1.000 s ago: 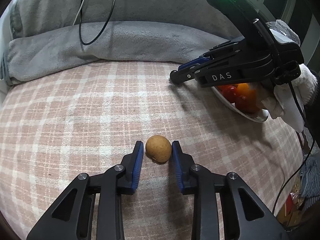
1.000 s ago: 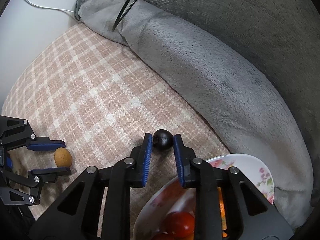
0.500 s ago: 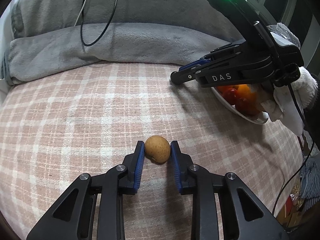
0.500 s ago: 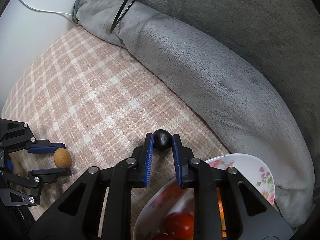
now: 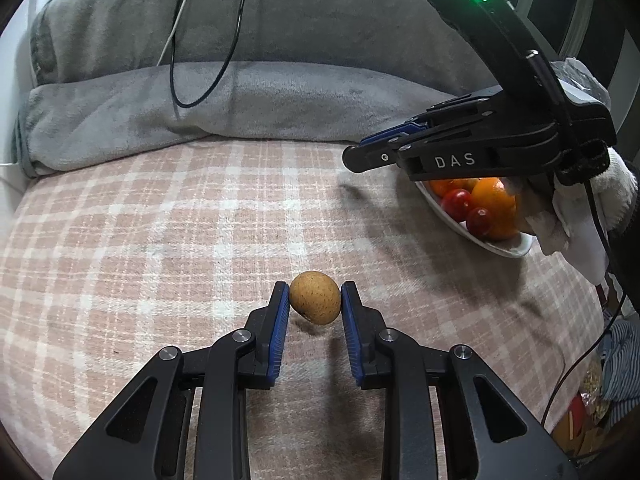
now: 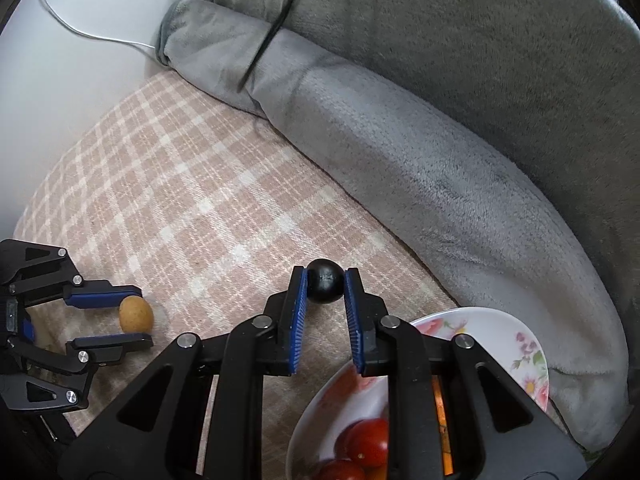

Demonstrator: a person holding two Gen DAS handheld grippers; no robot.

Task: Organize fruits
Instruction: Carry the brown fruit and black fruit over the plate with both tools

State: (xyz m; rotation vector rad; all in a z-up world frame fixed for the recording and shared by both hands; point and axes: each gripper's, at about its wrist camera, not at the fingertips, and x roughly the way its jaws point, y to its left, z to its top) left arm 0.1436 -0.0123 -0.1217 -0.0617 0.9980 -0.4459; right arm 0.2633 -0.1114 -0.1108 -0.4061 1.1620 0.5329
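A small brown speckled fruit [image 5: 315, 297] is gripped between the blue pads of my left gripper [image 5: 314, 300], held just above the plaid cloth. It also shows in the right wrist view [image 6: 136, 313], where the left gripper [image 6: 132, 314] sits at the lower left. My right gripper [image 6: 325, 286] is shut on a small black round fruit [image 6: 325, 286], raised beside the floral plate [image 6: 516, 340]. In the left wrist view the right gripper [image 5: 354, 156] hovers over the plate [image 5: 500, 246] holding red fruits [image 5: 458, 204] and an orange [image 5: 494, 202].
A pink plaid cloth [image 5: 180, 232] covers the surface. A rolled grey blanket [image 5: 200, 108] lies along the far edge, with a black cable [image 5: 208, 52] draped over it. Bags and clutter [image 5: 612, 364] sit off the right edge.
Both grippers closed fully on their fruits. The left one lifted the brown fruit slightly off the cloth; the right one rose with the black fruit.
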